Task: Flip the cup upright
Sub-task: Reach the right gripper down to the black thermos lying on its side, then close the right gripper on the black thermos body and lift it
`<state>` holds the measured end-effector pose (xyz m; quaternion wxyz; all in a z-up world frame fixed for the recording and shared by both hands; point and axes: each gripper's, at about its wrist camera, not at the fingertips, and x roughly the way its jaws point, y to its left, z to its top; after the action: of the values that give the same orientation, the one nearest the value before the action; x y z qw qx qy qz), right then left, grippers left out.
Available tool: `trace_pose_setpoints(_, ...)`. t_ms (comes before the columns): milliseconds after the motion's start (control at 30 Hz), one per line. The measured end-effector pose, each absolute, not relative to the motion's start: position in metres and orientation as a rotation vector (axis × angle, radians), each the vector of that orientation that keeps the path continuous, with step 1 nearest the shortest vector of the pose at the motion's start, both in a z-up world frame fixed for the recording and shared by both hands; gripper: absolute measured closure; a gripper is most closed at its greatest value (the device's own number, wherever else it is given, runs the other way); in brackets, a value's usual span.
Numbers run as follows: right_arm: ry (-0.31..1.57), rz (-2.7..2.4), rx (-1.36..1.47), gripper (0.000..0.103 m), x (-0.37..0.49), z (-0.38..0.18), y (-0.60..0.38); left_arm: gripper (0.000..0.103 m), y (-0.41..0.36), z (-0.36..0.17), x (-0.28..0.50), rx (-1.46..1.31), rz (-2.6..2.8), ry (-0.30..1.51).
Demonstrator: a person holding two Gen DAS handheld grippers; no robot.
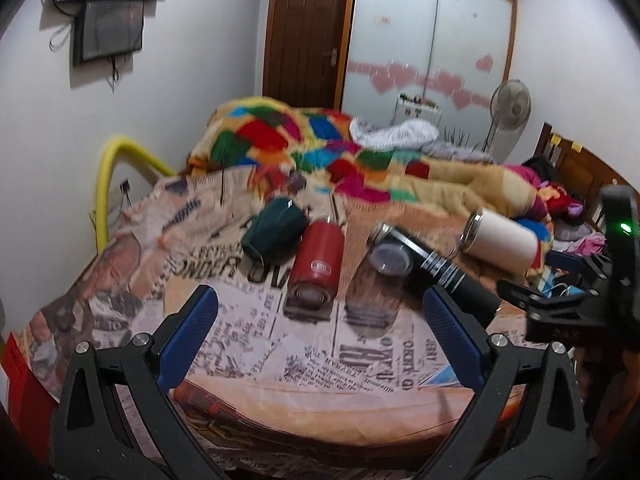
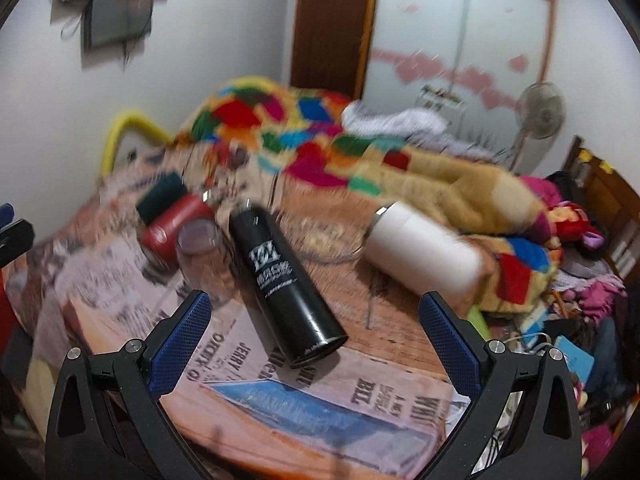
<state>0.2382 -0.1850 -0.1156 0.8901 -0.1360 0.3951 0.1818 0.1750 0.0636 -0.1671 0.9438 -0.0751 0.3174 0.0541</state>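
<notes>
On a bed spread with a newspaper-print sheet [image 2: 360, 396], five cups lie on their sides; the black tumbler [image 2: 285, 280] rests nearest the right gripper [image 2: 316, 320]. Both it and the left gripper [image 1: 320, 320] hover wide open, holding nothing. Best practice: straddle the tumbler mid-body, close squarely, then pivot base-down.

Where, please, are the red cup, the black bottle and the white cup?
red cup [image 1: 317, 262]: left wrist view, side wall.
black bottle [image 2: 285, 280]: right wrist view, mid-body.
white cup [image 2: 420, 250]: right wrist view, side wall.
</notes>
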Motion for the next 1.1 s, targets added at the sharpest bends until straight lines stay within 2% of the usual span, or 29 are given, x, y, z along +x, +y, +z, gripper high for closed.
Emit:
trace_pose_setpoints(233, 1.019, 0.486, -0.352, 0.003, 0.291, -0.158, -0.162, 0.000, 0.064, -0.193, 0.197, -0.155, 0.110, 0.716)
trace_pose_setpoints(600, 1.240, 0.590, -0.399, 0.025, 0.331, -0.197, -0.139, 0.000, 0.057, -0.209, 0.214, -0.146, 0.079, 0.756)
trace_pose_setpoints(700, 1.273, 0.603, -0.424, 0.027, 0.335, -0.204, -0.134, 0.000, 0.055, -0.211, 0.215, -0.137, 0.078, 0.763)
trace_pose_setpoints(833, 1.264, 0.597, -0.469, 0.036, 0.340, -0.203, -0.127, 0.000, 0.054, -0.213, 0.216, -0.134, 0.077, 0.767)
trace_pose_setpoints(1100, 1.222, 0.605, -0.428, 0.041, 0.326, -0.193, -0.138, 0.000, 0.052, -0.207, 0.212, -0.135, 0.082, 0.755)
